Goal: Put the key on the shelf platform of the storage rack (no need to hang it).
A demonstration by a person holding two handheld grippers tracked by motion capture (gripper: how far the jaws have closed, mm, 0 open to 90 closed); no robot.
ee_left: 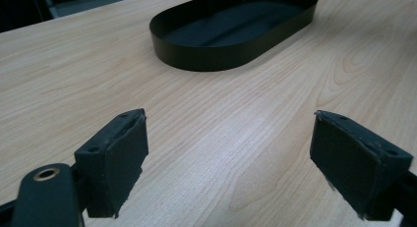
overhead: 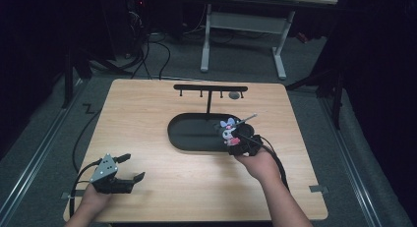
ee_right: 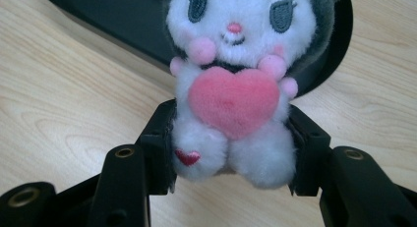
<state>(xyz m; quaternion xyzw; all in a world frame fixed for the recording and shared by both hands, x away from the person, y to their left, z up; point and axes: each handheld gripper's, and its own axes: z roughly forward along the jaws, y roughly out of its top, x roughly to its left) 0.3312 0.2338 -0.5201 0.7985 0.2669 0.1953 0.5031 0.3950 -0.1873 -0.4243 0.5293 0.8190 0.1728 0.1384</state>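
A small white plush toy (ee_right: 236, 89) with a dark hood and a pink heart on its chest sits between the jaws of my right gripper (ee_right: 231, 153), which is shut on its lower body. In the high view the plush toy (overhead: 228, 128) is held at the right end of the black oval tray (overhead: 189, 138), and the right gripper (overhead: 236, 140) is just over the tray's rim. My left gripper (overhead: 129, 167) rests near the table's front left, open with nothing between its pads (ee_left: 118, 153). The tray (ee_left: 196, 55) lies ahead of it.
A black T-shaped hanger stand (overhead: 209, 92) with small hooks rises from the tray's far side. A thin silver rod (overhead: 247, 119) sticks out beside the toy. The wooden table (overhead: 147, 114) is bare at left and front. Desk legs and cables lie beyond its far edge.
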